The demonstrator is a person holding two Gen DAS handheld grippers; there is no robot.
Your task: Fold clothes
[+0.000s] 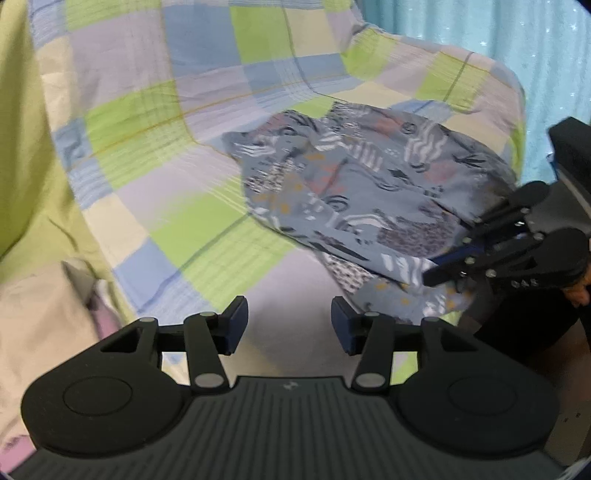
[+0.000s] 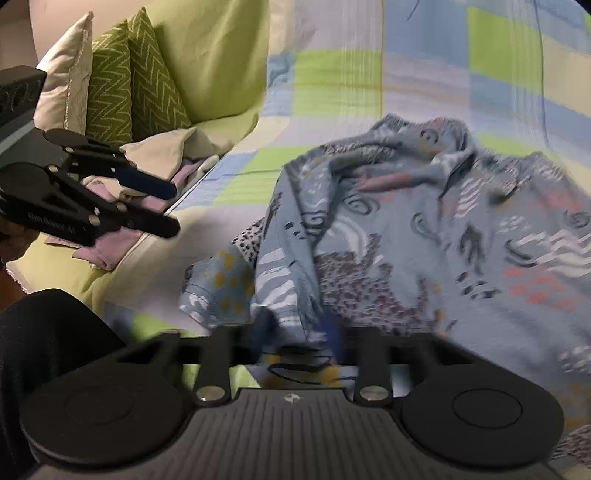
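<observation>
checked sheet (image 1: 155,122) | zigzag cushions (image 2: 136,74) | turquoise curtain (image 1: 517,33)

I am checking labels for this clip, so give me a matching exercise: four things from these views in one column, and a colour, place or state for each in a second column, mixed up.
Things:
1. left gripper
2. right gripper
3. blue patterned garment
4. green zigzag cushions

States or places:
A. lying crumpled on the checked pastel sheet
B. jaws apart, nothing between them
C. propped upright in the sofa corner
D. closed on the edge of the cloth

Pairs: 1-B, 2-D, 3-A, 4-C
</observation>
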